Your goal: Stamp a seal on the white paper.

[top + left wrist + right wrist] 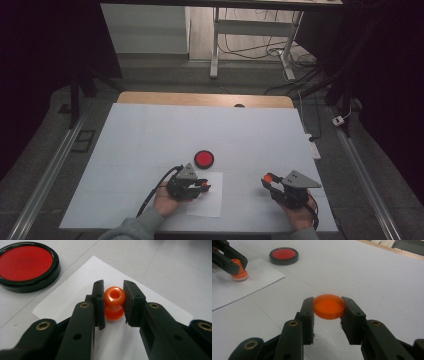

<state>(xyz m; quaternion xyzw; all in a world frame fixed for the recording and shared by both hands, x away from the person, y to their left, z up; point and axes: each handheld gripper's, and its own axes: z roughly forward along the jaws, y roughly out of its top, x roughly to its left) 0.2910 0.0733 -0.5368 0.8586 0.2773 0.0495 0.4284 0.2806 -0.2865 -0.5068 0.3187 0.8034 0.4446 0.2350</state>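
Note:
My left gripper (203,187) is shut on an orange stamp (114,302), pads pressing its narrow waist from both sides. The stamp (239,273) stands upright with its pale base down on a white sheet of paper (72,292), near the sheet's far edge. A round ink pad (204,159) with a red face in a black case lies open just beyond the paper (210,202). My right gripper (267,180) is shut on a flat orange round cap (328,306), held a little above the table to the right of the paper.
The table (150,135) has a white cover and a wooden strip (200,98) along its far edge. Beyond it stand desk legs (215,45) with loose cables on the floor. A white power strip (314,149) lies at the table's right edge.

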